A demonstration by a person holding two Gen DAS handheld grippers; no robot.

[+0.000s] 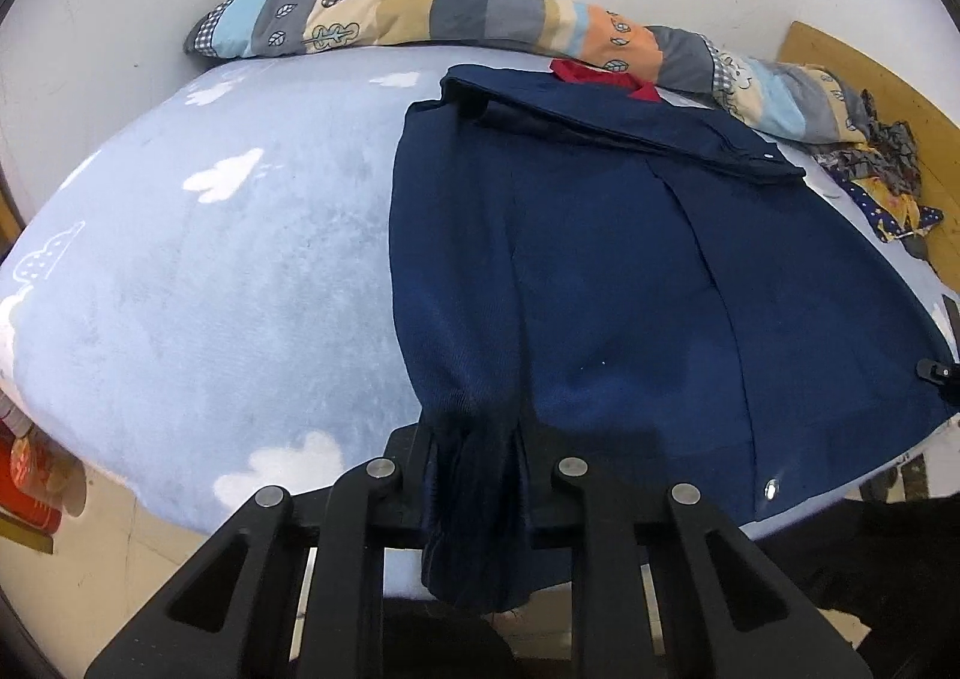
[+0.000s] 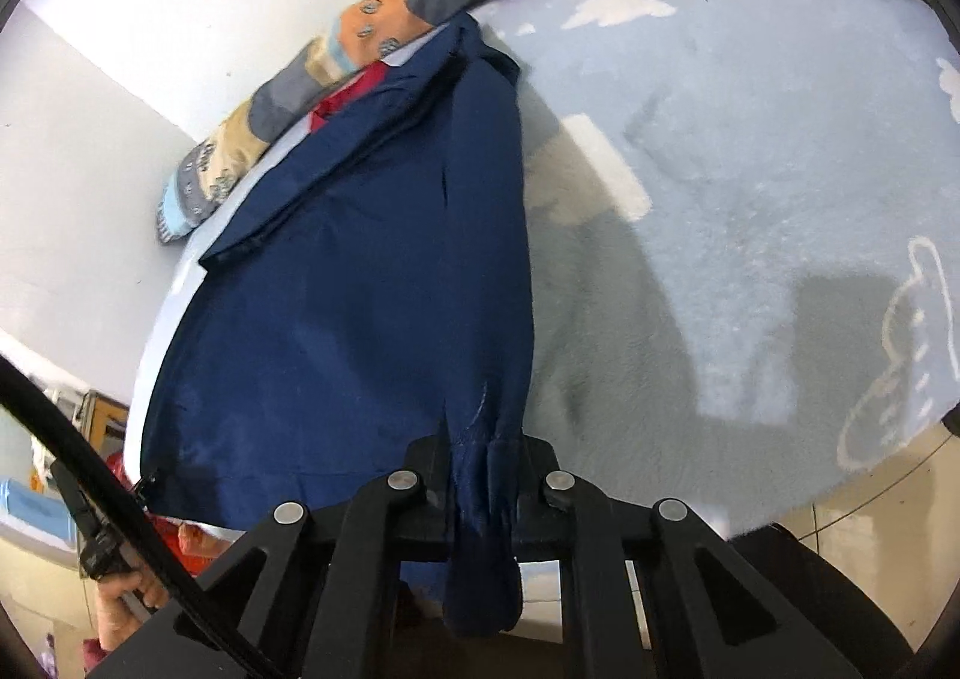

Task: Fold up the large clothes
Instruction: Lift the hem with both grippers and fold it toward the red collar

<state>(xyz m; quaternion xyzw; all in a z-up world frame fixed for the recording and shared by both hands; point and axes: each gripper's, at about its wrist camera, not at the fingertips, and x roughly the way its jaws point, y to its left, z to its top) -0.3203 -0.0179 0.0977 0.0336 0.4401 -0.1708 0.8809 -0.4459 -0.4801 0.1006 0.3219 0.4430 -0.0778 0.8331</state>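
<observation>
A large navy garment (image 1: 600, 271) with a red collar (image 1: 594, 74) lies spread on a pale blue bed cover (image 1: 210, 271), its sleeves folded across near the top. My left gripper (image 1: 474, 451) is shut on the garment's near left hem, which bunches between the fingers and hangs below them. In the right wrist view the same navy garment (image 2: 360, 289) stretches away, and my right gripper (image 2: 483, 463) is shut on its near right hem corner, a fold of cloth hanging down through the jaws.
A patchwork quilt roll (image 1: 456, 18) lies along the wall at the bed's far side. Patterned clothes (image 1: 882, 175) are piled at the far right by a wooden board. A hand (image 2: 126, 595) holding a black handle shows at lower left in the right wrist view.
</observation>
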